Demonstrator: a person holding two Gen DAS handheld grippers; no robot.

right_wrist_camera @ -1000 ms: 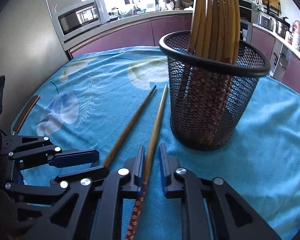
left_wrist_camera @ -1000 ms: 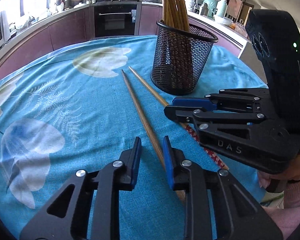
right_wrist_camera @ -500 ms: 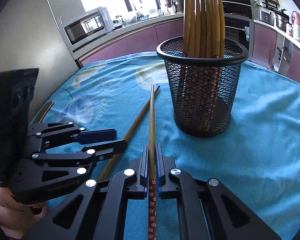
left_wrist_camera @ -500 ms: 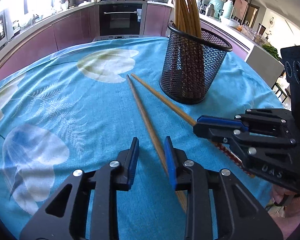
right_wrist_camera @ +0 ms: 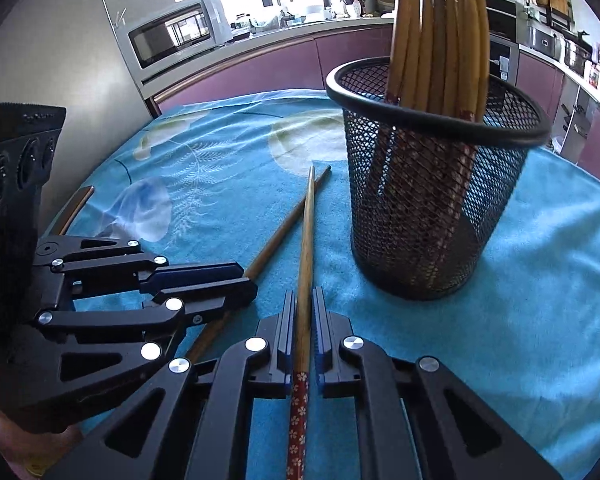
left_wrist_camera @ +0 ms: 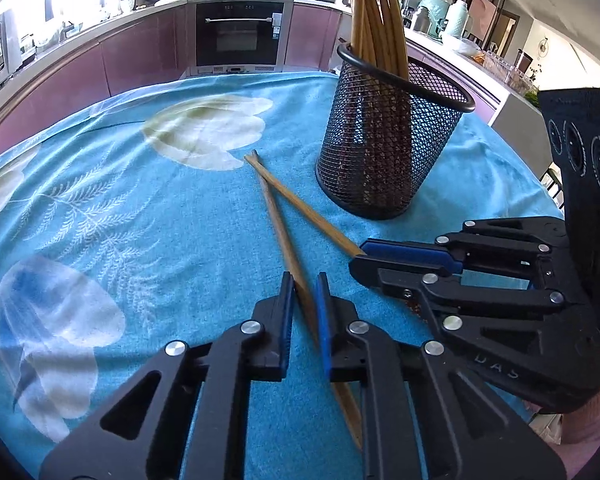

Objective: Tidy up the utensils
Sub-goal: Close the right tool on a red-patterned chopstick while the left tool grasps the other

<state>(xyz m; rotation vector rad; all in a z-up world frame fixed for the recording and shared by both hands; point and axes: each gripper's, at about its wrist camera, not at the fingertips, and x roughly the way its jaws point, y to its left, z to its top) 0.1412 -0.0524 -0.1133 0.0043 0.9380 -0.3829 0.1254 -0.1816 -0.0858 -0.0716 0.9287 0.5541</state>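
The left hand-held gripper [left_wrist_camera: 303, 312] sits low over the blue cloth [left_wrist_camera: 140, 220] on the surface, reaching forward and nearly level. Its fingers are spread a little, straddling the darker chopstick [left_wrist_camera: 278, 224], which lies flat on the cloth; the left pad looks close to the stick, but whether either pad touches it I cannot tell. In the right wrist view this gripper [right_wrist_camera: 236, 280] comes in from the left edge, its tips over the same stick [right_wrist_camera: 288, 226].

The right hand-held gripper [right_wrist_camera: 302, 328] is also low and points forward toward the cup. Its fingers are pressed together on the paler chopstick [right_wrist_camera: 308, 232], pinching it where plain wood meets the red flowered handle end, which runs back between the fingers. The far tips of the two sticks cross on the cloth just left of the cup.

On the right stands the black mesh cup [right_wrist_camera: 432, 216], upright on the cloth, holding a bundle of chopsticks [right_wrist_camera: 440, 32] that lean out of its top. From the left wrist view the right gripper [left_wrist_camera: 404, 260] enters from the right, in front of the cup [left_wrist_camera: 384, 152].
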